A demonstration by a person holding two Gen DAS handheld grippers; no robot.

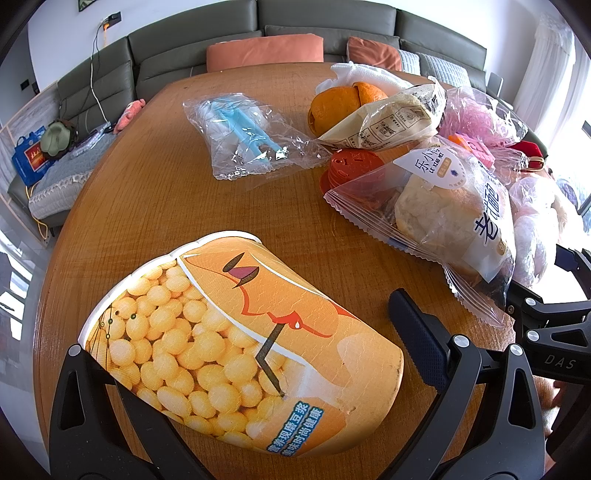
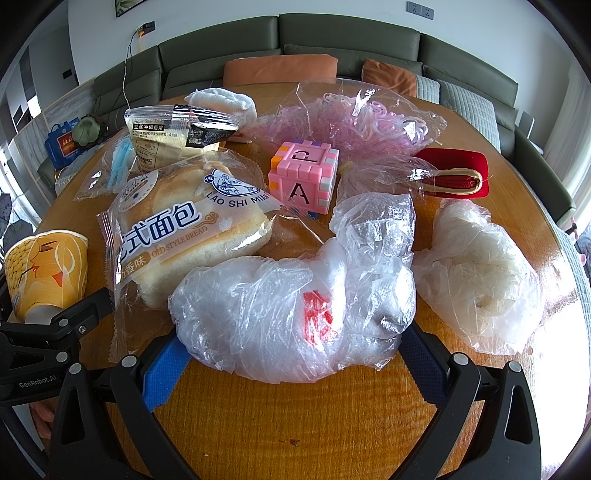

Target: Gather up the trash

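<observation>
Round wooden table [image 1: 155,192], grey-green sectional sofa [image 2: 351,37], orange cushions [image 1: 264,51], white wall [image 2: 207,11], bright daylight at right

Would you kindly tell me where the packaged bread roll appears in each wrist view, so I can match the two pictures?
Left wrist: the packaged bread roll lies right of centre, beyond the soy milk paper cup.
Right wrist: the roll sits left of centre, the cup at the far left.
Shared landmark: the beige soy milk powder packet behind the roll.

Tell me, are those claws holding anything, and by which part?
Nothing is clearly gripped. The left gripper has its fingers open on either side of the paper cup. The right gripper, also open, flanks the near end of the crumpled plastic bag.
</observation>
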